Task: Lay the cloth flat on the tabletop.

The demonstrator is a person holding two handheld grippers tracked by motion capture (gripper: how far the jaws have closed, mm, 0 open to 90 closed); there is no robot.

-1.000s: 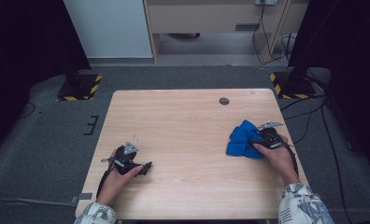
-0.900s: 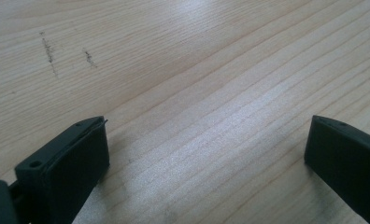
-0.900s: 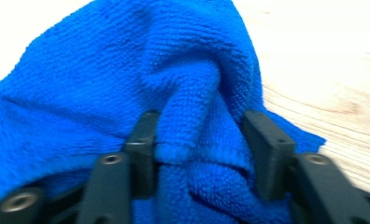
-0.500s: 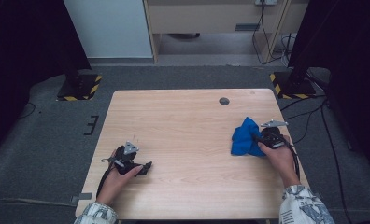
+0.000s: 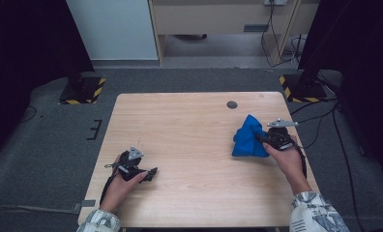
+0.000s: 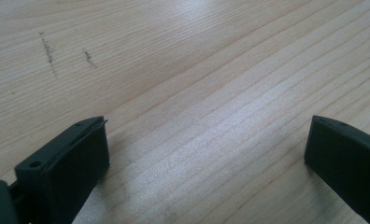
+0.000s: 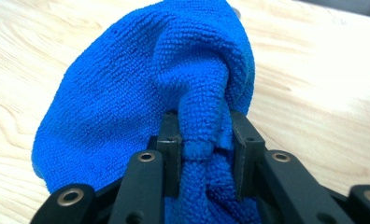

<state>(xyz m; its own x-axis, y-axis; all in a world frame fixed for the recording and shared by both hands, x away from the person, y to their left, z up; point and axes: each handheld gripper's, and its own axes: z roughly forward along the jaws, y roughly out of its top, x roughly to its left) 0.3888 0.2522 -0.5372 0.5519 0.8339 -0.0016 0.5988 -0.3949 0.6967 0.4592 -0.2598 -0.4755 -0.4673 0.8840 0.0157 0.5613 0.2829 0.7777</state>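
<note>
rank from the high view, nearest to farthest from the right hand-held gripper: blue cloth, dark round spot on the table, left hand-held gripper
1. Blue cloth: pinched in the right hand-held gripper, at the table's right.
2. Dark round spot: farther back, near the far edge.
3. Left hand-held gripper: across the table, near-left.

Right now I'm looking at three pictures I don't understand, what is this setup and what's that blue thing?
A person sits at a wooden table, holding a hand-held grasping tool in each hand. One picture comes from a camera above the table; the other two come from cameras riding on each tool. The right tool has its two black jaws pinched shut on a bunched fold of a blue cloth. The left tool rests low over bare wood, jaws wide apart, holding nothing. A small dark round spot sits near the table's far edge.
</note>
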